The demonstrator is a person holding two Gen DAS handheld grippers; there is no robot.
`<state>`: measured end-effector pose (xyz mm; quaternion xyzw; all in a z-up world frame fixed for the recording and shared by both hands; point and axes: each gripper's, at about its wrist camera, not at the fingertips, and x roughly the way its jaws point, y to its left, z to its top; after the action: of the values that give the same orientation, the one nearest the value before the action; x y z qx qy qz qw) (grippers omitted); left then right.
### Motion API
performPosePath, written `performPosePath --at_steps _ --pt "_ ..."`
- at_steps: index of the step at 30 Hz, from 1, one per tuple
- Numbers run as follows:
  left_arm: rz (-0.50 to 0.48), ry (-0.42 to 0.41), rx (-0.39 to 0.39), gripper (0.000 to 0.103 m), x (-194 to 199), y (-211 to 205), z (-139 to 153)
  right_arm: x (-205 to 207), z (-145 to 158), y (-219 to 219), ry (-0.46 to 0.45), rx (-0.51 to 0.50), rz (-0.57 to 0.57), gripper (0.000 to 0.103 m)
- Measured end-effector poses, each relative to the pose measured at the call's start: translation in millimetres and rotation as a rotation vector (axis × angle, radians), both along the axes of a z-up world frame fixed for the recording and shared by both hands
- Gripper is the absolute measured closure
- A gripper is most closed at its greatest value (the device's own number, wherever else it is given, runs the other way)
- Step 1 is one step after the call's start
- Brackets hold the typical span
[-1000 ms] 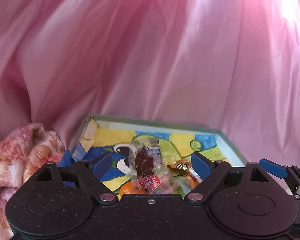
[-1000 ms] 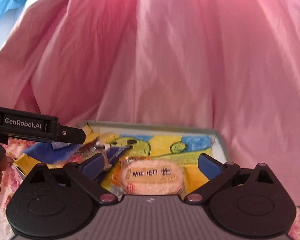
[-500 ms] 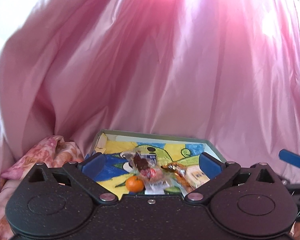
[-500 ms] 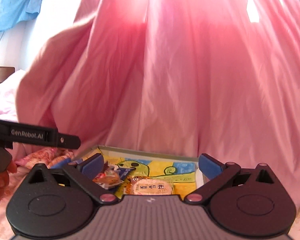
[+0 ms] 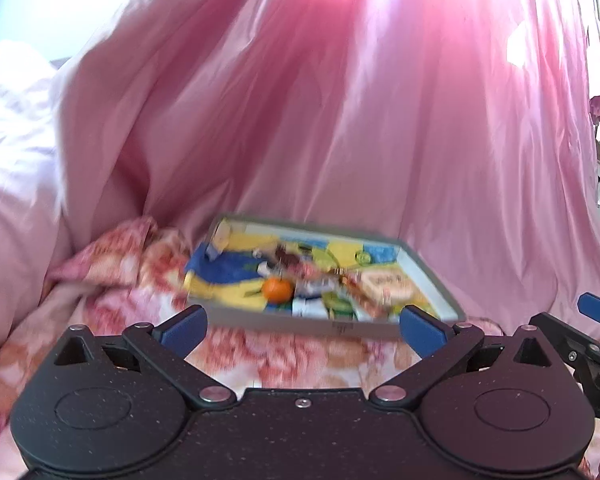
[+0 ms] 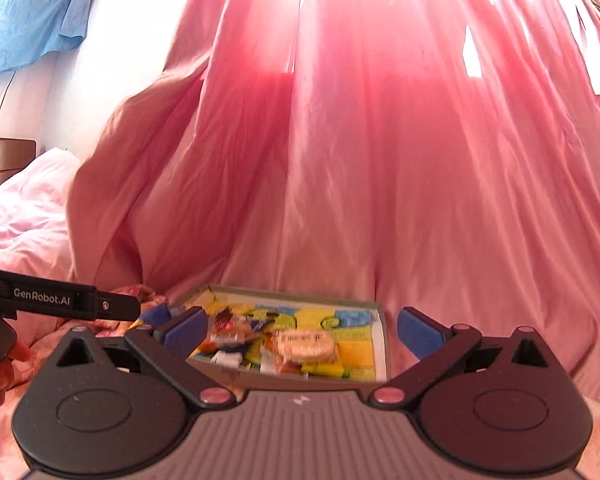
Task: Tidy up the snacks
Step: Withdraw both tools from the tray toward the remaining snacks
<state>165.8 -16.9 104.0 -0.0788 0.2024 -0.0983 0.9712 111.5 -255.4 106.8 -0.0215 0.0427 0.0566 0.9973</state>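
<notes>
Reading "GenRobot.AI": left claw [image 6: 148, 312] side.

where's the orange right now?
Left wrist view: the orange lies in the tray near its front wall, left of the wrapped snacks, beyond the open fingers.

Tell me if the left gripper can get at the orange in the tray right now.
Probably yes. The left gripper is open and empty, the orange lies uncovered near the tray's front wall, and nothing stands between them; it must reach over that low wall.
</notes>
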Motion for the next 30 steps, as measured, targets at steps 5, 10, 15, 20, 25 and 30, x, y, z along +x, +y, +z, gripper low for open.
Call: performPosePath --at_steps 5,10,15,20,25,30 --pt "0.007 0.029 0.006 0.001 -29.4 3.1 -23.0 -29.0 -23.1 2.3 0.041 -0.008 -0.003 0.0" --pt "0.008 0.051 0.051 0.001 -53.7 1.6 -43.8 -51.2 -47.8 4.3 0.119 -0.003 -0.019 0.0" --pt "0.02 0.124 0.102 0.001 -67.3 2.0 -66.0 -59.1 -74.3 9.3 0.246 -0.027 0.016 0.0" --pt "0.046 0.187 0.097 0.001 -77.0 9.9 -89.7 -67.9 -94.8 17.8 0.31 -0.054 0.047 0.0" --pt "0.058 0.225 0.087 0.001 -79.7 14.9 -103.5 -70.3 -109.0 21.6 0.362 -0.044 0.04 0.0" --pt "0.047 0.241 0.091 0.001 -79.2 14.1 -109.1 -67.4 -118.8 21.2 0.408 -0.038 0.029 0.0"
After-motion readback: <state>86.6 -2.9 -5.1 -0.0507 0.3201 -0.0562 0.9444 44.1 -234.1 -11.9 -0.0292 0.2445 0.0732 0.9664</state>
